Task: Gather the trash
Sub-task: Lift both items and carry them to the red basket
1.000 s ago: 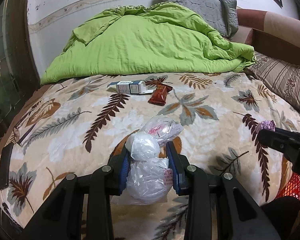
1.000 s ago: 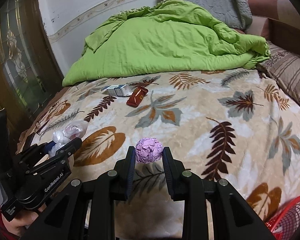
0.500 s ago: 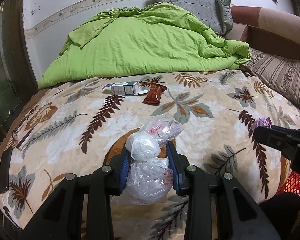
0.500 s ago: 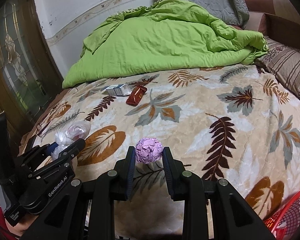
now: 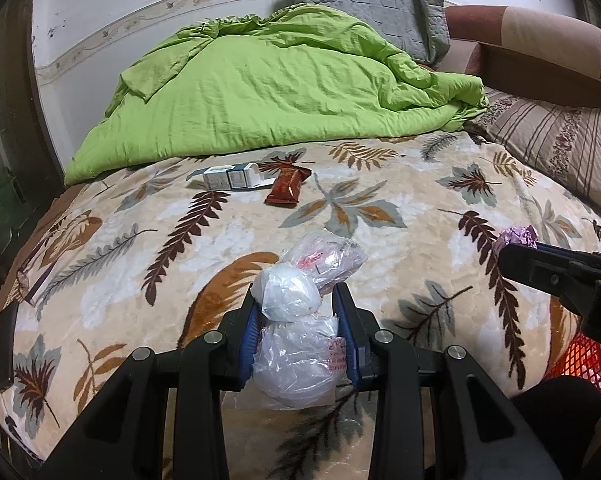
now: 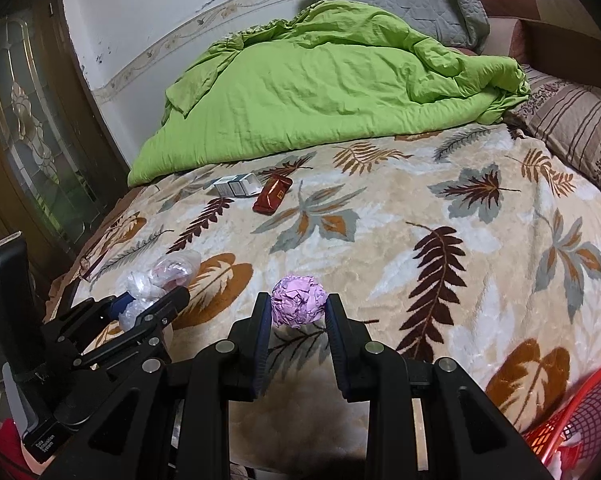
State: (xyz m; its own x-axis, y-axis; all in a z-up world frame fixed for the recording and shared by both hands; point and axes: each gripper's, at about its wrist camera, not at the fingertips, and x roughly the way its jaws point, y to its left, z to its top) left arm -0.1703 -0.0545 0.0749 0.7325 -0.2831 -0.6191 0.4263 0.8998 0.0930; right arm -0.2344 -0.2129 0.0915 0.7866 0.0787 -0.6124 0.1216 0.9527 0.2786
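My left gripper (image 5: 296,300) is shut on a crumpled clear plastic bag (image 5: 296,332) and holds it above the near edge of the bed. It also shows in the right wrist view (image 6: 148,300). My right gripper (image 6: 298,308) is shut on a crumpled pink paper ball (image 6: 298,306), which shows at the right in the left wrist view (image 5: 518,236). A small white and blue carton (image 5: 232,178) and a brown snack wrapper (image 5: 286,188) lie side by side farther back on the leaf-patterned blanket (image 5: 380,216).
A red mesh basket (image 6: 580,420) stands on the floor at the bed's near right corner. A bunched green quilt (image 5: 268,92) and a grey pillow (image 5: 372,4) fill the back of the bed. A striped pillow (image 5: 556,144) lies at the right. A dark glass-panelled door (image 6: 32,148) stands left.
Both grippers have risen slightly and pulled back toward the near edge of the bed, each still holding its piece of trash. The carton and wrapper have not moved.
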